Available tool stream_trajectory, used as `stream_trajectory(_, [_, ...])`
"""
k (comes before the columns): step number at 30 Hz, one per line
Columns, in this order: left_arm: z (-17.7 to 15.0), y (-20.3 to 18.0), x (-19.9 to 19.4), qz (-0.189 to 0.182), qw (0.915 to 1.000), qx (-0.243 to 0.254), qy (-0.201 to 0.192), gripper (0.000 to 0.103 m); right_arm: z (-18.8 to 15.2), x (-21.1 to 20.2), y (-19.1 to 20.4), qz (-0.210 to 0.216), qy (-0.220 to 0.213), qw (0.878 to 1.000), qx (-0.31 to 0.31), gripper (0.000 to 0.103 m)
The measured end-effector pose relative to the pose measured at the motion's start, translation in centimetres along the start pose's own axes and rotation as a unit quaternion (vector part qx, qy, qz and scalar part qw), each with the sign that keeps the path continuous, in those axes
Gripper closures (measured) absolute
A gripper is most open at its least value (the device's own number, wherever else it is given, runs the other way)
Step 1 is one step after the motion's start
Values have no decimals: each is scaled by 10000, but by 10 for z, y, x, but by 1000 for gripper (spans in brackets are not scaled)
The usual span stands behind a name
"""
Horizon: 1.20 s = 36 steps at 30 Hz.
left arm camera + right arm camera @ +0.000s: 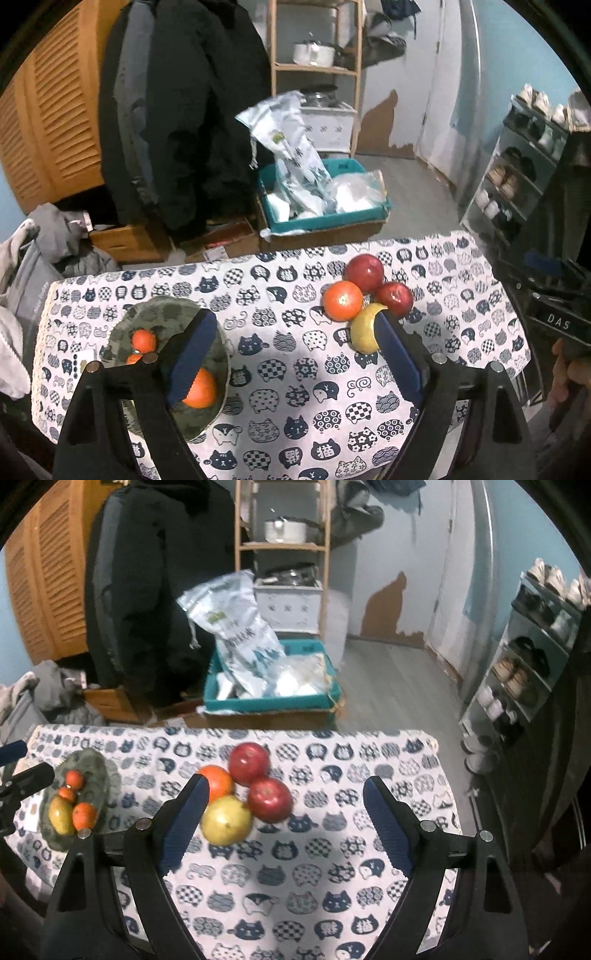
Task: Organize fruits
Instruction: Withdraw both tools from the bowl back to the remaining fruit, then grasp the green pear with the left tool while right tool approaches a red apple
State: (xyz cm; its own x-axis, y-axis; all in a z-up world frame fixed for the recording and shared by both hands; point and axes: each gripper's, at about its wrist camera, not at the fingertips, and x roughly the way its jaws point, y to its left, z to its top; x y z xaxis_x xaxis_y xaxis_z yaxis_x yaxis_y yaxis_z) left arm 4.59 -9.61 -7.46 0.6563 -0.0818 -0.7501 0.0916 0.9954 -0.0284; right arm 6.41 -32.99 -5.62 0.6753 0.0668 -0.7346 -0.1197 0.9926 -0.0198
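Both tools were wide open and held nothing; the left gripper (295, 354) hung above the cat-print tablecloth (295, 398) between the plate and the loose fruits, and the right gripper (284, 827) hung just before the same fruits.

The fruits still to organize lay in a tight group near the far edge of the table: a large red apple (248, 763), a smaller red apple (269, 799), an orange (218, 781) and a yellow-green pear (226, 820); all four seemed to touch one another. The green plate (94, 771) on the left already held three small orange fruits and one yellow-green fruit (61, 816).

The risk, as I judge it, came from this tight group; a finger that pushed between two round fruits could send a neighbour rolling, and the far edge was near. The right tool's left finger (184, 823) stood in front of the orange and just beside the pear, so a closing there could catch two fruits or squeeze one out sideways. Also the plate looked rather full; a further fruit set down carelessly might knock the small ones off.
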Motion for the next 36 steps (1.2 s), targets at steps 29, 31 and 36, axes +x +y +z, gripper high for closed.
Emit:
stream_trajectory(29, [-26, -51, 146, -202, 9917, 135, 1259, 15, -40, 127, -36, 34, 1503, 9874, 495, 18])
stream_trajectory(31, [-27, -55, 155, -241, 9909, 145, 1313, 15, -44, 139, -37, 22, 1646, 9851, 493, 18])
stream_trajectory(36, [-30, -70, 179, -267, 9879, 237, 1511, 15, -54, 162, -41, -27, 1965, 9790, 545, 18])
